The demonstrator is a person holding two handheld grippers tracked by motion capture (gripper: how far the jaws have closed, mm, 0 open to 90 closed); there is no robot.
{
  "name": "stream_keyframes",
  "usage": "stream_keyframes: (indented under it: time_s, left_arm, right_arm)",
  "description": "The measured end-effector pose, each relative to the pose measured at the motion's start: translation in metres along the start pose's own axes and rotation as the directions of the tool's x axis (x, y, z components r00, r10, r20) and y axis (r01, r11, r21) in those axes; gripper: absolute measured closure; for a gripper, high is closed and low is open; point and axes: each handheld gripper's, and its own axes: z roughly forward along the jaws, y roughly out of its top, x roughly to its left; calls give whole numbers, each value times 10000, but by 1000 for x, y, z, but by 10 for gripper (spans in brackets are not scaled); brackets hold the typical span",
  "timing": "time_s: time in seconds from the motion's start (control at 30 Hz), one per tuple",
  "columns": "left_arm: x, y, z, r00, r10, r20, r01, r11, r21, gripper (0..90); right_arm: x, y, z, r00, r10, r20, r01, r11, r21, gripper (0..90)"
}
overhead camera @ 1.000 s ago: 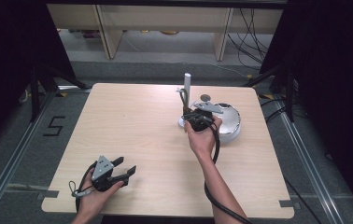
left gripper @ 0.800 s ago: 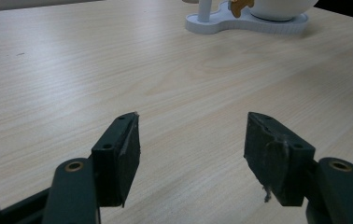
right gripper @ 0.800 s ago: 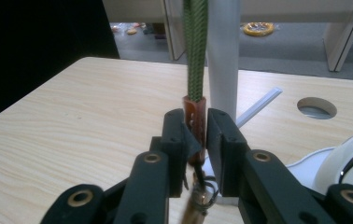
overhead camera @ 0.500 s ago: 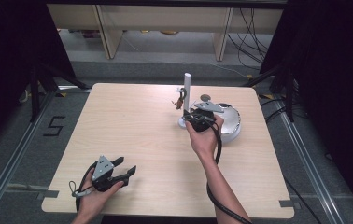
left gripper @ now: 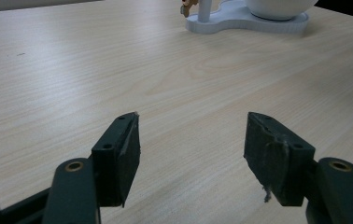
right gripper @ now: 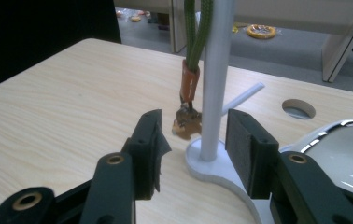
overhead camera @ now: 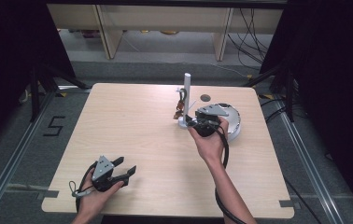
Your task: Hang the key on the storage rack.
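Beside the white post (right gripper: 215, 79), the open right gripper (right gripper: 195, 140) could knock the hanging key (right gripper: 187, 122) swinging, while the left gripper (left gripper: 191, 149) idles open.

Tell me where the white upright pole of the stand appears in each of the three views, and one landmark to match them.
High view: the white pole rises right of the table's centre, just beyond the right claw.
Left gripper view: its foot stands at the top edge, right of centre.
Right gripper view: it runs upright through the middle, between the jaws.
Shared landmark: the brown keychain hanging beside the pole.
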Motion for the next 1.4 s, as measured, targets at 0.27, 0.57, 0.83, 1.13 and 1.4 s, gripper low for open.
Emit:
stream_keyframes:
  time_s: [0.27, 0.57, 0.83, 1.13, 1.4]
  left_arm:
    - [0, 0, 1, 10000, -33, 45, 33, 10000, -30, 357]
    - [0, 0, 1, 10000, -8, 16, 8, 10000, -12, 357]
    - [-1, 0, 1, 10000, 32, -49, -32, 10000, 46, 358]
    - [-1, 0, 2, 10000, -56, -6, 56, 10000, -61, 358]
    - [-1, 0, 1, 10000, 27, -87, -26, 10000, 56, 357]
  right_arm:
    - [-12, -9, -20, 9999, -65, 120, 62, 9998, 208, 540]
    - [-26, -26, -40, 9992, 85, 384, -99, 9993, 374, 531]
    - [-32, -41, -53, 9995, 7, 326, -20, 9991, 415, 523]
    - [-33, -66, -67, 9995, 78, 300, -92, 9988, 484, 521]
    - [-36, -93, -75, 9995, 203, 234, -215, 9983, 538, 521]
